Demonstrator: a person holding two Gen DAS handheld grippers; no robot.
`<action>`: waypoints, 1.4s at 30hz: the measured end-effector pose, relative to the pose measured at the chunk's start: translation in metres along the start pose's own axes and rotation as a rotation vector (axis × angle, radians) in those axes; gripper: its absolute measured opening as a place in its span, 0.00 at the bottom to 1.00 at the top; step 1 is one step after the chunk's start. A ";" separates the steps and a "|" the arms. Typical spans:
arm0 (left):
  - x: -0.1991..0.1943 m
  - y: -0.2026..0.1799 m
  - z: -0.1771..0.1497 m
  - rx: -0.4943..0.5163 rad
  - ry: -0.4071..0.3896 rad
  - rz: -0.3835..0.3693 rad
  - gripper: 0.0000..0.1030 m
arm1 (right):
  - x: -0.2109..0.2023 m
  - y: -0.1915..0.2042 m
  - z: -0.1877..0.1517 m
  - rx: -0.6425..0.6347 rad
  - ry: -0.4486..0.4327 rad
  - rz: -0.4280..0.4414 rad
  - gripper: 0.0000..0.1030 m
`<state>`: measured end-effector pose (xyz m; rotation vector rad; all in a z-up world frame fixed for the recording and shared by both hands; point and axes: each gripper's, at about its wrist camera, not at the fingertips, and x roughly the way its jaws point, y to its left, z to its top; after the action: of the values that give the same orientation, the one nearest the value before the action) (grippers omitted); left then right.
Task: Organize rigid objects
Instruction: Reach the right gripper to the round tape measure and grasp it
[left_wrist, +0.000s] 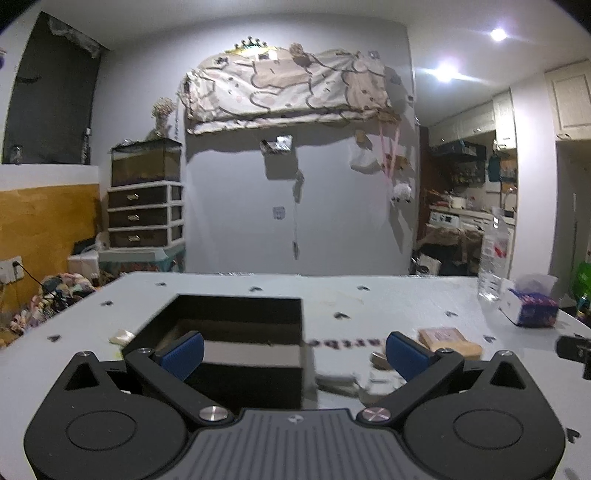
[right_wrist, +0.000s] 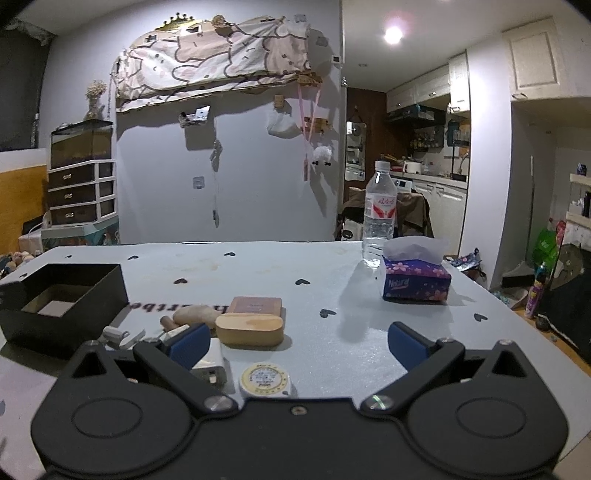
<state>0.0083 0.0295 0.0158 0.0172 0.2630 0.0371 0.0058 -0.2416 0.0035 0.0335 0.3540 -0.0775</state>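
Note:
An open black box (left_wrist: 236, 332) sits on the white table, also at the left in the right wrist view (right_wrist: 70, 299). My left gripper (left_wrist: 293, 356) is open and empty, its left finger over the box's near edge. Right of the box lies a cluster of small objects: a wooden oval case (right_wrist: 250, 328), a pink square box (right_wrist: 255, 305), a tan stone-like piece (right_wrist: 195, 315), a white charger (right_wrist: 210, 363), a round yellow-white tape measure (right_wrist: 264, 378). My right gripper (right_wrist: 295, 347) is open and empty, just above the charger and tape measure. The pink box (left_wrist: 441, 336) and wooden case (left_wrist: 460, 349) show beside my left gripper's right finger.
A water bottle (right_wrist: 378, 214) and a purple tissue pack (right_wrist: 415, 280) stand at the table's far right. The table (right_wrist: 351, 332) has black heart marks. A small pale object (left_wrist: 122, 336) lies left of the box. A drawer unit (left_wrist: 144, 214) stands beyond the table.

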 end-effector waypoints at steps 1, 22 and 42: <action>0.002 0.004 0.002 -0.001 -0.009 0.009 1.00 | 0.004 -0.001 0.001 0.008 0.002 0.002 1.00; 0.069 0.127 0.024 -0.060 0.095 0.177 0.83 | 0.104 -0.004 -0.032 0.111 0.261 0.106 0.88; 0.131 0.154 0.000 -0.071 0.279 0.194 0.10 | 0.119 0.017 -0.041 -0.042 0.278 0.131 0.52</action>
<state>0.1293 0.1887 -0.0152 -0.0330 0.5382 0.2431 0.1047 -0.2313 -0.0759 0.0259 0.6301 0.0657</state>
